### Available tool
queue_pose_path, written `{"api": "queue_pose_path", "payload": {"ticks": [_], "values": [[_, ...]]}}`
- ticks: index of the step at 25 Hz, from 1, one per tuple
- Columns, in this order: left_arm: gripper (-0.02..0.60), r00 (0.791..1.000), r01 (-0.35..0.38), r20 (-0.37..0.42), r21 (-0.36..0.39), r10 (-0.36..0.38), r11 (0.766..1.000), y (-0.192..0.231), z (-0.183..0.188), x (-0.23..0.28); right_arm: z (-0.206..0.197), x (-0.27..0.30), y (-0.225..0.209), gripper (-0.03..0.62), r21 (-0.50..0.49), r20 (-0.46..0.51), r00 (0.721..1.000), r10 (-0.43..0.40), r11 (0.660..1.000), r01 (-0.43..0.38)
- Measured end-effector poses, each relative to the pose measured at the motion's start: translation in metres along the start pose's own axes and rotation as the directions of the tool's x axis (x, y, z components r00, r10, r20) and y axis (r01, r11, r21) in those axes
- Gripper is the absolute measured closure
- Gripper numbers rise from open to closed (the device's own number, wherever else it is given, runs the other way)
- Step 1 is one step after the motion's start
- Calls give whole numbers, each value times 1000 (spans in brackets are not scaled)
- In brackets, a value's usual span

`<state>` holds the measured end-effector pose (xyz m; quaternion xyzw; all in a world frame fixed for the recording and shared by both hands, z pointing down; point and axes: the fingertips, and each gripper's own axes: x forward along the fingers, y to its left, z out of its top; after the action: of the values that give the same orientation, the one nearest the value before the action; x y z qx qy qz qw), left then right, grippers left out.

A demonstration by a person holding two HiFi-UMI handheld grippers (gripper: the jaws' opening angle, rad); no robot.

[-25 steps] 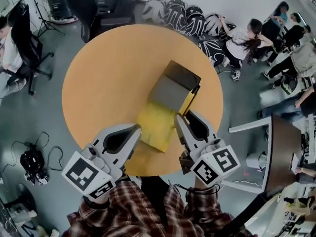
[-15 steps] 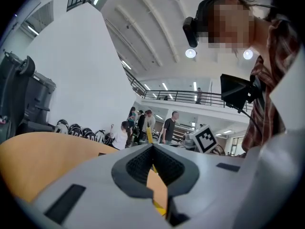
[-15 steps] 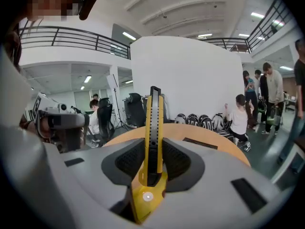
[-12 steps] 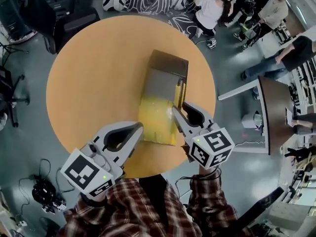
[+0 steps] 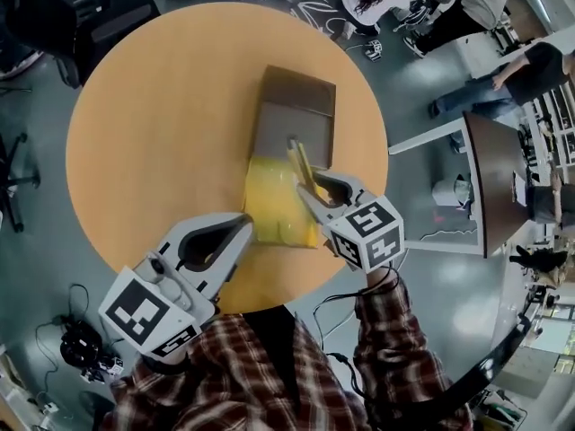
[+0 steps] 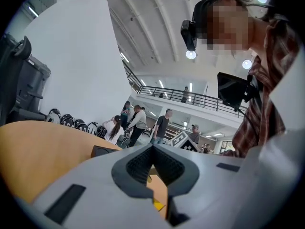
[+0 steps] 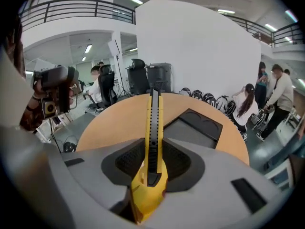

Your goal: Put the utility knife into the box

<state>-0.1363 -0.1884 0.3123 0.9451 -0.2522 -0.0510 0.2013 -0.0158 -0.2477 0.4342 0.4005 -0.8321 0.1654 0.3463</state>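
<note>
An open box (image 5: 292, 133) with a grey inside, a dark lid at its far end and a yellow front flap (image 5: 278, 206) lies on the round orange table (image 5: 153, 142). My right gripper (image 5: 312, 185) is shut on the yellow utility knife (image 5: 300, 158). The knife sticks out over the box's near right part. In the right gripper view the knife (image 7: 153, 128) runs straight out between the jaws of the right gripper (image 7: 152, 162), with the box (image 7: 190, 129) beyond it. My left gripper (image 5: 239, 230) is shut and empty at the near table edge, left of the flap. The left gripper (image 6: 152, 149) faces across the table.
Several people stand and sit beyond the table at the back right (image 5: 467, 7). A white side table (image 5: 481, 182) is on the right. A dark chair (image 5: 54, 12) stands at the back left, and cables lie on the floor at the near left (image 5: 76, 348).
My right gripper has carried the knife leftward and forward from the box's right side to over its inside. The left gripper has hardly moved. The head view has shifted.
</note>
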Motion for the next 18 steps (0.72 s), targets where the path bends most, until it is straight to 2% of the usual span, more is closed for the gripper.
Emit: {"api": "queue_pose_path", "payload": {"ticks": [3, 7, 14, 18], "values": [[571, 1000, -13, -2, 0, 13, 1000, 4, -1, -4, -18, 21, -1, 470, -33, -92, 995, 30, 999, -33], [571, 1000, -29, 5, -7, 29, 1000, 6, -1, -9, -49, 50, -2, 470, -78, -220, 974, 60, 994, -79], [571, 997, -68, 23, -12, 68, 998, 13, 1, -18, -109, 92, 3, 470, -132, -424, 900, 100, 976, -170], [571, 996, -88, 25, -19, 89, 996, 12, -1, -21, -132, 107, 4, 470, -150, -496, 862, 103, 968, -202]]}}
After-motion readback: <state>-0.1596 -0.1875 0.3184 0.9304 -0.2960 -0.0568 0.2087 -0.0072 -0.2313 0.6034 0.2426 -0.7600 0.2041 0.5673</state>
